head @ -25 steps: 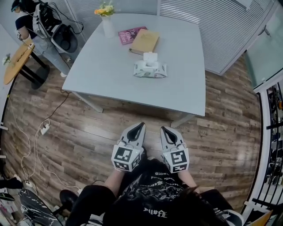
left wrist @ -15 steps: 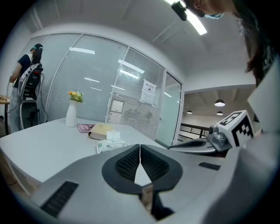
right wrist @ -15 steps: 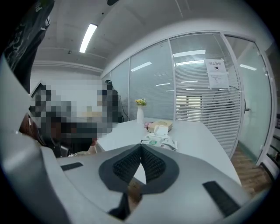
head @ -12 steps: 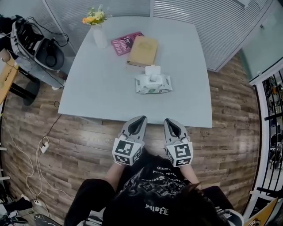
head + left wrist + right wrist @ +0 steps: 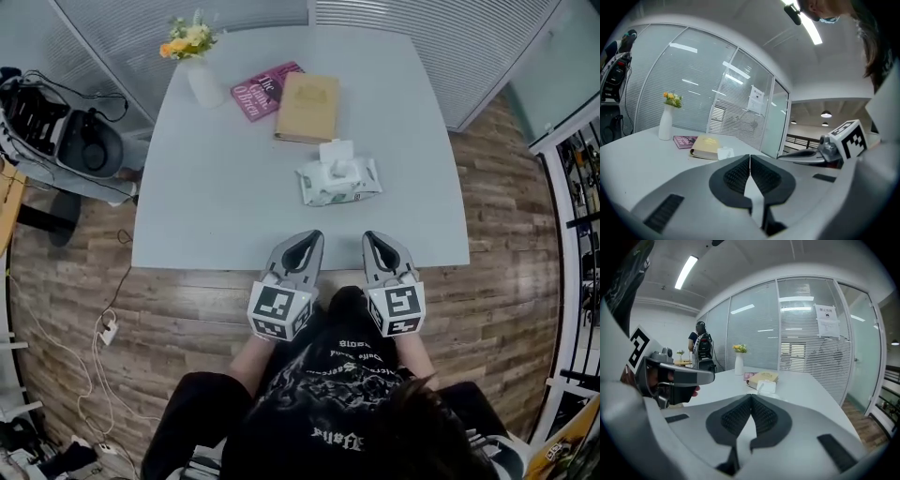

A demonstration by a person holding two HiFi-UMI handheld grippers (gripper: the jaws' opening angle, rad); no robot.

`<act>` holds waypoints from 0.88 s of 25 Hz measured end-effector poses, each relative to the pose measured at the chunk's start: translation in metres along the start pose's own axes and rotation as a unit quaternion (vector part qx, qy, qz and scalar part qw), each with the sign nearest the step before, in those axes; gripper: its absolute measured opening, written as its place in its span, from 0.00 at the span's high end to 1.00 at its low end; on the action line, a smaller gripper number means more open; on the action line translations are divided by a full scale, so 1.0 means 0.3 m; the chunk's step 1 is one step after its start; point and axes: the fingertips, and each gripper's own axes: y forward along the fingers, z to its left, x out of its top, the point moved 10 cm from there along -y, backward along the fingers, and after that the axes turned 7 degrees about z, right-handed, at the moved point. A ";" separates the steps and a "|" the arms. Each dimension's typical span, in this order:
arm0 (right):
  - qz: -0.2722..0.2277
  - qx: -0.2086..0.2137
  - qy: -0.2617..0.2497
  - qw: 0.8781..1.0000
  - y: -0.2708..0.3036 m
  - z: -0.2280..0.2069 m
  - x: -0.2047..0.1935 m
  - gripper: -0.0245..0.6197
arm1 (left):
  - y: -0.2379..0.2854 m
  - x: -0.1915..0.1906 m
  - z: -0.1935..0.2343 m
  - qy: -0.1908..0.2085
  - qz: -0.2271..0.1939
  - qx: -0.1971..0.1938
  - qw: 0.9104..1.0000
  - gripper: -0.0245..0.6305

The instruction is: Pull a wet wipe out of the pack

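Note:
The white wet wipe pack point(image 5: 339, 180) lies on the grey table point(image 5: 225, 206), right of centre, its flip lid point(image 5: 336, 153) standing open. My left gripper point(image 5: 309, 239) and right gripper point(image 5: 375, 239) hover side by side over the table's near edge, well short of the pack. Both are shut with nothing between the jaws. In the left gripper view the jaws meet at the left gripper point(image 5: 750, 157), and the pack's lid point(image 5: 725, 153) shows just beyond. The right gripper point(image 5: 751, 397) points at the raised lid point(image 5: 766, 387) ahead.
A tan book point(image 5: 307, 108) and a pink book point(image 5: 264, 88) lie behind the pack. A white vase with flowers point(image 5: 199, 75) stands at the far left corner. A chair with gear point(image 5: 66, 141) and cables sit left of the table. Glass walls with blinds are behind.
The person has stepped toward the table. Both grippers, still shut, have moved from over the wooden floor to the table's near edge, closer to the pack.

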 end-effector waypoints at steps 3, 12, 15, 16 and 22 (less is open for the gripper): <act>0.006 0.005 -0.006 1.000 0.042 -0.023 0.013 0.96 | 0.023 -0.005 0.016 -0.004 0.005 0.002 1.000 0.95; 0.015 0.024 -0.016 0.999 0.199 -0.166 0.088 0.96 | 0.126 0.009 0.083 -0.030 0.031 0.026 0.999 0.95; 0.015 0.033 -0.027 0.999 0.252 -0.212 0.121 0.96 | 0.187 0.030 0.080 -0.029 0.038 0.015 0.999 0.95; 0.015 0.036 -0.030 0.999 0.265 -0.225 0.128 0.96 | 0.212 0.034 0.073 -0.023 0.044 0.005 0.999 0.95; 0.015 0.050 -0.036 0.998 0.336 -0.308 0.162 0.96 | 0.388 0.062 0.053 -0.006 0.072 -0.030 0.997 0.95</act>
